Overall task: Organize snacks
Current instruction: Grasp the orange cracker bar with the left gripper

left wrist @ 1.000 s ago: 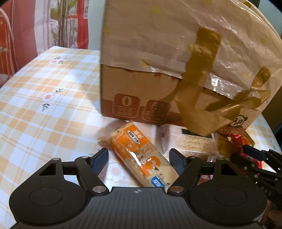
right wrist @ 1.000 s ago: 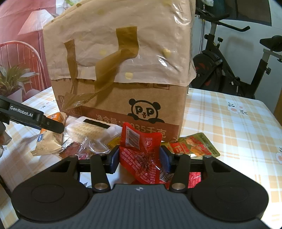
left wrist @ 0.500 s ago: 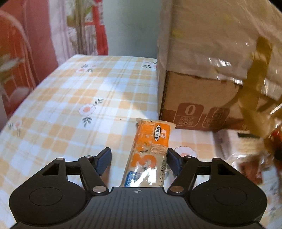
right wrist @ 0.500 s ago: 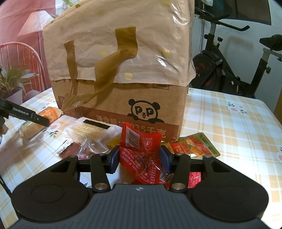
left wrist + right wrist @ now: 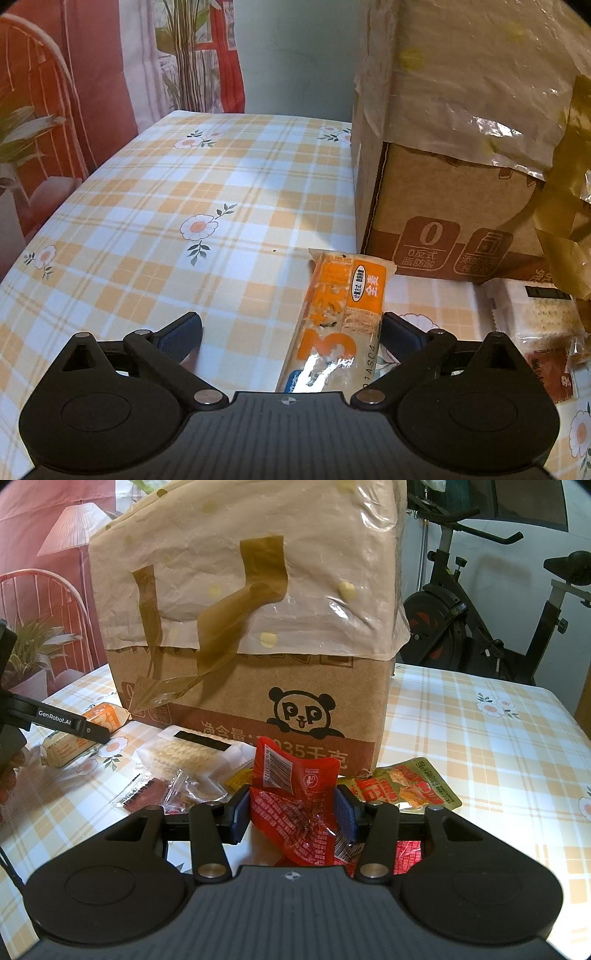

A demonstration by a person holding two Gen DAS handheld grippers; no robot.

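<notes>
The left gripper (image 5: 290, 334) has just been opening; its jaws stand wide around the orange cracker packet (image 5: 338, 328) lying on the worktop (image 5: 147, 221) beside the cardboard box (image 5: 461, 221). The right gripper (image 5: 293, 812) clamps a red snack pouch (image 5: 295, 805).

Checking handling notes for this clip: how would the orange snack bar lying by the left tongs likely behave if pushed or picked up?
The orange snack bar looks light and fairly stiff: a long, flat pack keeping its straight shape on the tablecloth. Its glossy wrapper shows glare, so it may slip between the pads. Lying flat, it should slide rather than roll. The left tongs, just opened, stand wide around it.
</notes>
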